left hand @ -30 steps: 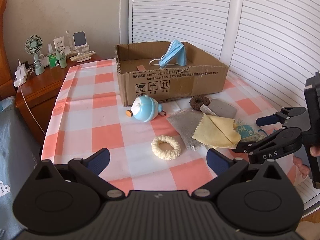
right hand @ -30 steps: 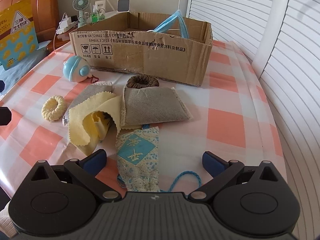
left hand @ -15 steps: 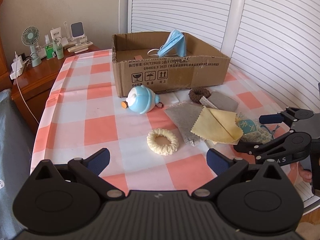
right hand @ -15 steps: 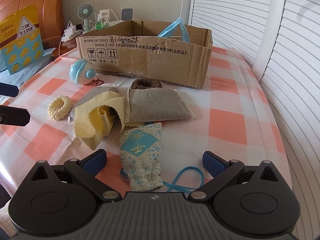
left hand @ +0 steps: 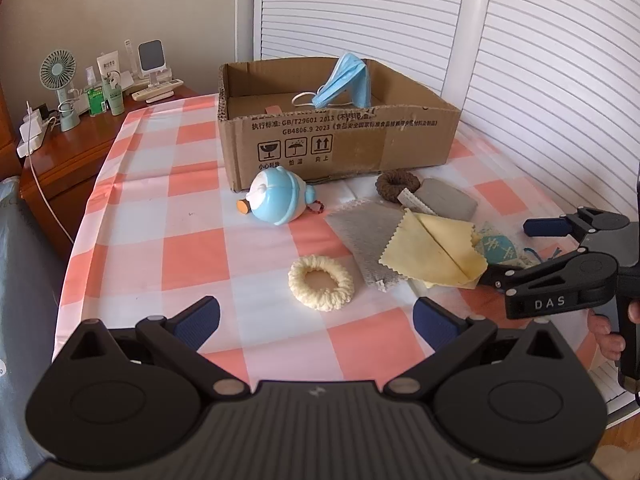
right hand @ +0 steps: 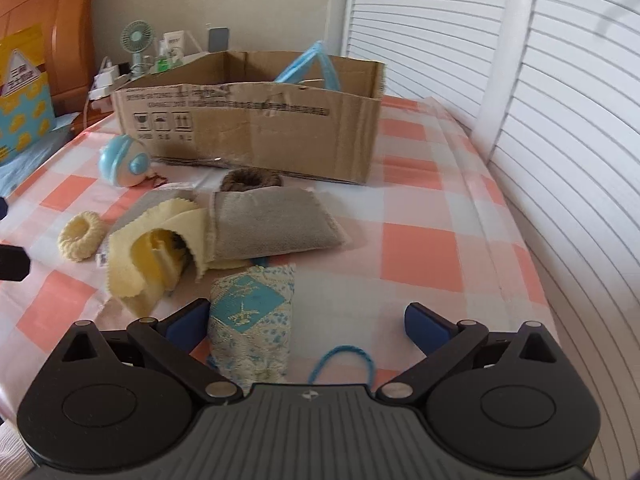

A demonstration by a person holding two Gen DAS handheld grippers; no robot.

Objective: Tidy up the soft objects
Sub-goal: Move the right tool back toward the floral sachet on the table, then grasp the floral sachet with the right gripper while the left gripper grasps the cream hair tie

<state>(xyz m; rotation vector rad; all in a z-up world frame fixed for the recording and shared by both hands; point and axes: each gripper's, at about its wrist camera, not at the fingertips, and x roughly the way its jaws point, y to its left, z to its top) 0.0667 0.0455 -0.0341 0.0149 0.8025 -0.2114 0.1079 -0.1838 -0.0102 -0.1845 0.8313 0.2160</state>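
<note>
— Beside the cardboard box [left hand: 340, 152], what's left out?

— Cream scrunchie [left hand: 321, 283], yellow cloth [left hand: 434, 254], grey pad [right hand: 272, 220], brocade pouch [right hand: 250, 320]. Only the face mask [left hand: 346, 84] is boxed.

— Grippers?

— Right gripper [right hand: 306, 320] spread wide, low, straddling the pouch: likely the next pick. Left gripper [left hand: 316, 316] also agape, empty, held back near the scrunchie.
</note>
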